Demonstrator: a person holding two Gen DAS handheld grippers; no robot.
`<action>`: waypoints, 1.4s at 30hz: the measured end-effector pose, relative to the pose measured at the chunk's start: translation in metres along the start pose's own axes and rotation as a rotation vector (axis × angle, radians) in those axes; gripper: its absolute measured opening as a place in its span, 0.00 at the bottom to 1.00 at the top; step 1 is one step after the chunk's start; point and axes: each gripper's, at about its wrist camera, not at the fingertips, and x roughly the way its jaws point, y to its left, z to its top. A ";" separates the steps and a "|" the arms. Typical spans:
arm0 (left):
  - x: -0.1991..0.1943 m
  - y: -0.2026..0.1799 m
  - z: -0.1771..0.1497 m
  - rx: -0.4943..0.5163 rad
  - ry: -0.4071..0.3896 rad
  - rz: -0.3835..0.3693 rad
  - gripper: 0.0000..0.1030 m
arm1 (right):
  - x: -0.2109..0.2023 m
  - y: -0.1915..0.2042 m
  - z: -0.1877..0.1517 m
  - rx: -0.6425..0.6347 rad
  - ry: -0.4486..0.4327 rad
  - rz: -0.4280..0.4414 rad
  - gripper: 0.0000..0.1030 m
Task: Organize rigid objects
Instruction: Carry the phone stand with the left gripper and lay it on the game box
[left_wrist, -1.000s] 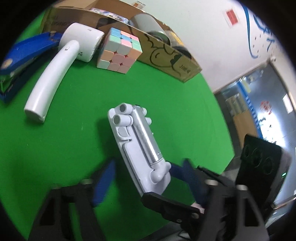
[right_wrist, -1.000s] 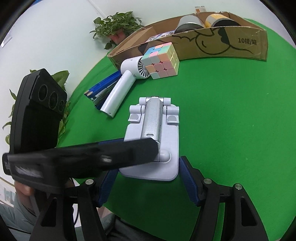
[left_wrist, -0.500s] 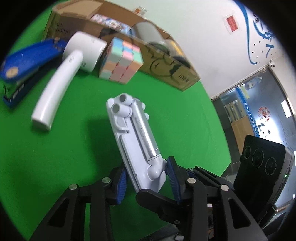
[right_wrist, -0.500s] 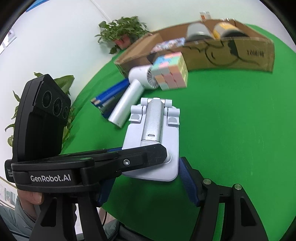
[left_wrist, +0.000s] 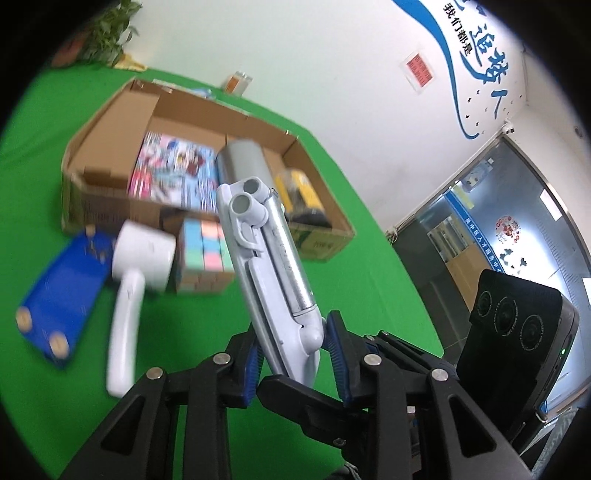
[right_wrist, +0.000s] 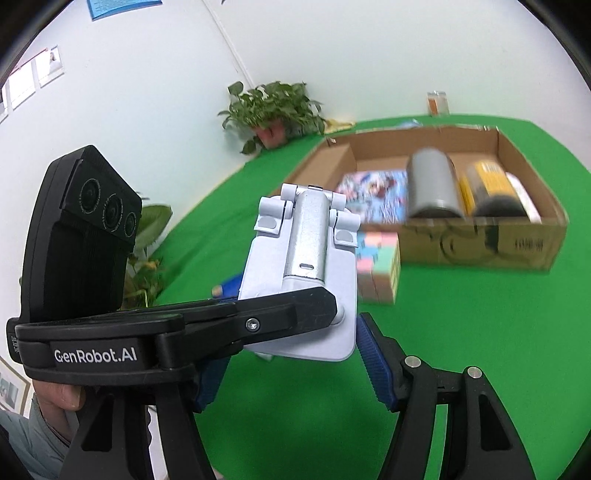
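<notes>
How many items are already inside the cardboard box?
3 visible: a colourful printed booklet lying flat at the left of the cardboard box, a grey cylinder in the middle, and a yellow-and-black container at the right. Smaller things could hide behind them.

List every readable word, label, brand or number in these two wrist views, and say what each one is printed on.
"GenRobot.AI": white print on the black body of the left gripper, seen in the right wrist view.
Blue Chinese characters on the wall sign: partly cut off, not readable with confidence.
Red notice on the wall: too small.
Print on the cardboard box front: blurred.
Magazine cover in the box: blurred.
</notes>
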 end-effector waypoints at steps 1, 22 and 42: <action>0.001 0.000 0.006 0.002 -0.004 -0.001 0.30 | 0.002 0.001 0.009 -0.006 -0.005 -0.002 0.61; 0.057 0.078 0.135 -0.038 0.139 0.030 0.29 | 0.121 -0.040 0.143 0.127 0.108 0.027 0.61; 0.042 0.114 0.135 -0.047 0.097 0.148 0.30 | 0.178 -0.064 0.129 0.223 0.193 0.031 0.54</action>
